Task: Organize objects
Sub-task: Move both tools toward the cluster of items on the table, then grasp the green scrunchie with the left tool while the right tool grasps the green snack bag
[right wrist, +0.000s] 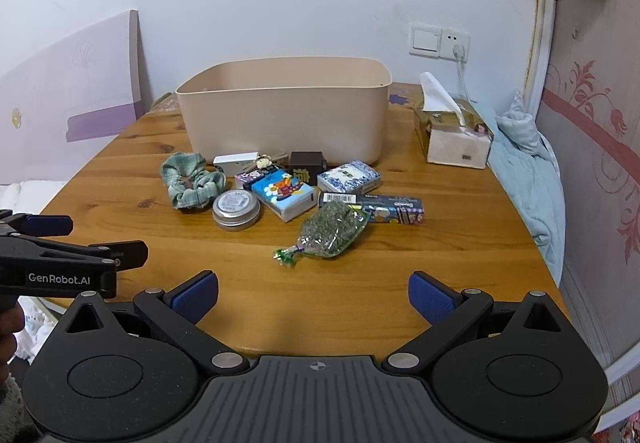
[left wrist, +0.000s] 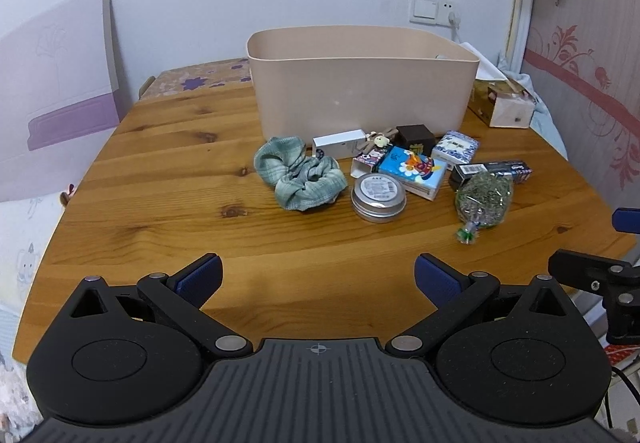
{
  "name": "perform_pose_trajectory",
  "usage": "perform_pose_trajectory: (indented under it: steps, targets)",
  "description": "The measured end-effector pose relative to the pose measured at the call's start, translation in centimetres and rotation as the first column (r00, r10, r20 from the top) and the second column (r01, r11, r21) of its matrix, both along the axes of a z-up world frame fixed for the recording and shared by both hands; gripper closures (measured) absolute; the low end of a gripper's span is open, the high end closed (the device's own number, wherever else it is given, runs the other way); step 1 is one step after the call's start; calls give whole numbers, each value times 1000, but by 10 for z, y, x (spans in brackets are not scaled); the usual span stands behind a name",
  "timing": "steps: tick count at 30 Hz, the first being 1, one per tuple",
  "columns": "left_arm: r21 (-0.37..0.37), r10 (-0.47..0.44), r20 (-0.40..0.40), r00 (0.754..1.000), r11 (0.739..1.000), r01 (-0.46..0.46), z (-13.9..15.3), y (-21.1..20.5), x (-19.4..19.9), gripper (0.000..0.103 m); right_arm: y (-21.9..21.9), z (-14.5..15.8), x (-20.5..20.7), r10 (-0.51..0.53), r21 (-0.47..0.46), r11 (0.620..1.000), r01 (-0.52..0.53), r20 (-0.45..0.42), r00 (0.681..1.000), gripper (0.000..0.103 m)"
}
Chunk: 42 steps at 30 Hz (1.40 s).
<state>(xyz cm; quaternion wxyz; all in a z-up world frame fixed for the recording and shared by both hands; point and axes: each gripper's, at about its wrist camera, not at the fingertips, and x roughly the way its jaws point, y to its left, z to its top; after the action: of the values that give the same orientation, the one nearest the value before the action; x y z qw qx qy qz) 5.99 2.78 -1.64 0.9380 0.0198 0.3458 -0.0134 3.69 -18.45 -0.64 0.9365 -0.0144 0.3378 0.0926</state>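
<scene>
I hold both grippers, left gripper (left wrist: 318, 275) and right gripper (right wrist: 313, 293), wide and empty at the table's near edge, about to start; next I likely reach for the herb bag (right wrist: 332, 230), nearest, for the far bin (right wrist: 284, 115).

This is a lived-in home room, likely a bedroom: a knotty pine tabletop (right wrist: 360, 283) stands against a white wall with a light switch and socket (right wrist: 439, 41), beside floral pink wallpaper (right wrist: 592, 131), an open tissue box (right wrist: 456, 135), a crumpled blue blanket (right wrist: 532, 171) and a scrunchie (right wrist: 192, 181).
</scene>
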Motion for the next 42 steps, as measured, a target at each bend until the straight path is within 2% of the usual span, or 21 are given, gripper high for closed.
perform_pose_trajectory:
  steps: [14,21,24,29,31,33,42]
  targets:
    - [20,6,-29,1000,1000,-6,-13,17,47,0,11,-19,37,3,-52,999,-4,-17,1000,0]
    - [38,-12,-30,999,999,13,-12,21,72,0,5,-29,61,-35,5,999,35,-32,999,0]
    - [40,-11,-28,1000,999,12,-13,24,83,0,4,-33,72,-48,2,999,48,-47,998,0]
    - [26,-4,-48,999,1000,5,-16,30,102,0,4,-39,91,-53,1,999,53,-67,996,1]
    - [21,1,-59,998,1000,1,-20,33,111,0,5,-41,99,-49,10,999,50,-81,996,8]
    - [16,6,-73,997,1000,-5,-23,36,119,0,5,-44,106,-49,13,999,50,-88,995,11]
    - [-71,29,-125,992,997,-39,-43,50,150,0,-1,-57,131,-82,16,996,86,-150,985,17]
